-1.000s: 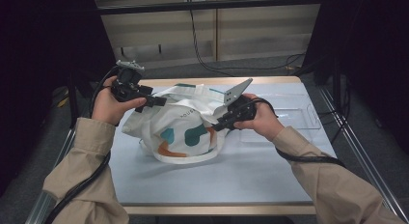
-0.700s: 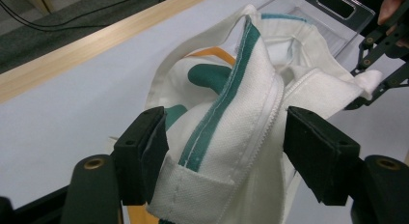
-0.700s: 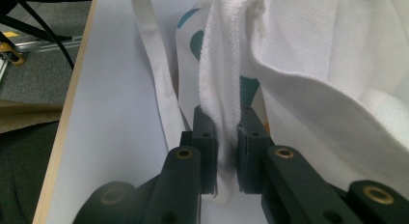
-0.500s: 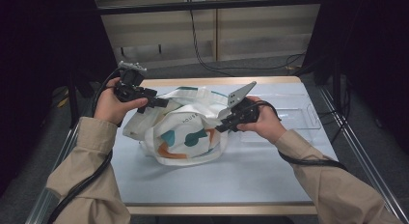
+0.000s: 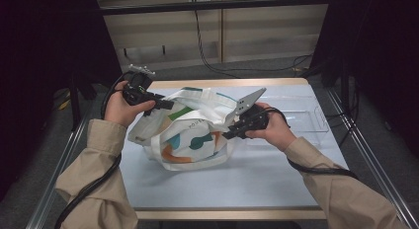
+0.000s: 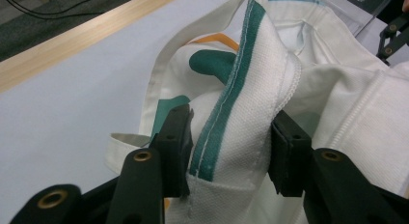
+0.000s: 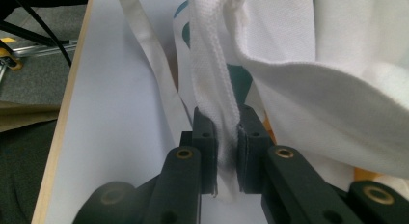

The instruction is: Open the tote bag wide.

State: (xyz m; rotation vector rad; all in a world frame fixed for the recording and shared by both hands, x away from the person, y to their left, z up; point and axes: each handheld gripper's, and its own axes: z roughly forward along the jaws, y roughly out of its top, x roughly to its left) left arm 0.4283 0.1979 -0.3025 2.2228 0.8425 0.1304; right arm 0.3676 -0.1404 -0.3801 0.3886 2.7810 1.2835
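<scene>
Both forearms in tan sleeves reach in over the table. The left hand (image 5: 120,106) holds the left gripper (image 5: 165,104) pointing across to the right; its jaws have just been closing, with cloth between them. The right hand (image 5: 274,131) holds the right gripper (image 5: 230,134) angled down-left, jaws clamped tight on cloth.

tote bag (image 5: 190,135) | white cloth (teal, orange shapes) | crumpled, mid-table

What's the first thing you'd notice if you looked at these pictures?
A white cloth bag with green and orange shapes, bunched up in the middle of the pale blue table. The left gripper has just been closing on its green-striped edge, while the right gripper pinches a white fold on the other side.
</scene>
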